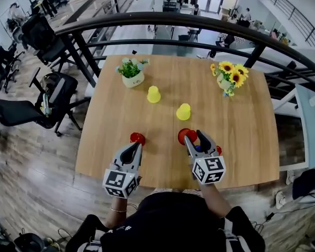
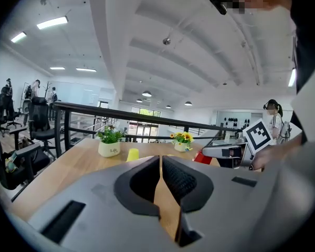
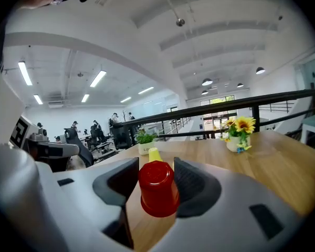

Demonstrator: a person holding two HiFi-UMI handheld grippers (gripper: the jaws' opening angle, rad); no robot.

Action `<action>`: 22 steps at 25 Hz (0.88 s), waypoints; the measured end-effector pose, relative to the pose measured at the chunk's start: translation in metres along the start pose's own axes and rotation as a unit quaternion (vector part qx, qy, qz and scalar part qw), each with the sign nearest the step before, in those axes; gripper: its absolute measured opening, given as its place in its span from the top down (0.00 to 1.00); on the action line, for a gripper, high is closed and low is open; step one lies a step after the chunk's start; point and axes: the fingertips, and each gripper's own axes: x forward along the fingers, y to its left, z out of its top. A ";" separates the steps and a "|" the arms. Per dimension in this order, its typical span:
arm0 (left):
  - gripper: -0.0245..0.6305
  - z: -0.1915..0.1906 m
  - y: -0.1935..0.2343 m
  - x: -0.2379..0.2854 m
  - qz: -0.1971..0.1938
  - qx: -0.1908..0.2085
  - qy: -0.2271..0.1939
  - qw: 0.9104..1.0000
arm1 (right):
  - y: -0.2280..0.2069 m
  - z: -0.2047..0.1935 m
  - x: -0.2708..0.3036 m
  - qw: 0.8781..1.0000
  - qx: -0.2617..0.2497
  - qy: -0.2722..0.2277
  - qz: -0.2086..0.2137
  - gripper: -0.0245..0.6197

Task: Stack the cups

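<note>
- Right gripper [image 1: 193, 135]: pads pressed against both flanks of an inverted red cup [image 3: 158, 189], near the front edge of the wooden table [image 1: 241, 140]. Whether its rim rests on the wood or is just clear of it cannot be told
- Left gripper [image 2: 161, 159]: fingers drawn together to a thin slit with nothing between them, poised just behind the second red cup [image 1: 137, 138], which is also inverted
- Far yellow cup [image 1: 154, 94] and near yellow cup [image 1: 183, 111]: both upside down and apart from each other, mid-table
- Potted plant [image 1: 131, 72] and sunflower vase [image 1: 228, 77]: at the far corners, well away from the work
- Step in hand, as judged: carry the gripped red cup across to the second red cup and nest it over the top
- Handling note: squeeze lightly, since the thin wall likely buckles; keep the cup level, centre its mouth above the other cup's base before lowering, and release only once it has seated. The idle gripper could steady the lower cup if it slides
</note>
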 end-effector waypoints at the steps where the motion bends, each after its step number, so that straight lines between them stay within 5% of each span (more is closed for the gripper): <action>1: 0.93 0.002 -0.006 0.006 -0.008 0.002 0.000 1.000 | -0.012 0.005 -0.007 1.000 0.001 -0.007 -0.013 0.64; 13: 0.93 0.010 -0.088 0.058 -0.087 0.017 0.010 0.996 | -0.145 0.012 -0.116 0.985 0.017 -0.027 -0.172 0.64; 22: 0.93 0.014 -0.129 0.070 -0.099 0.033 0.017 0.994 | -0.177 -0.035 -0.146 0.981 0.008 0.028 -0.193 0.64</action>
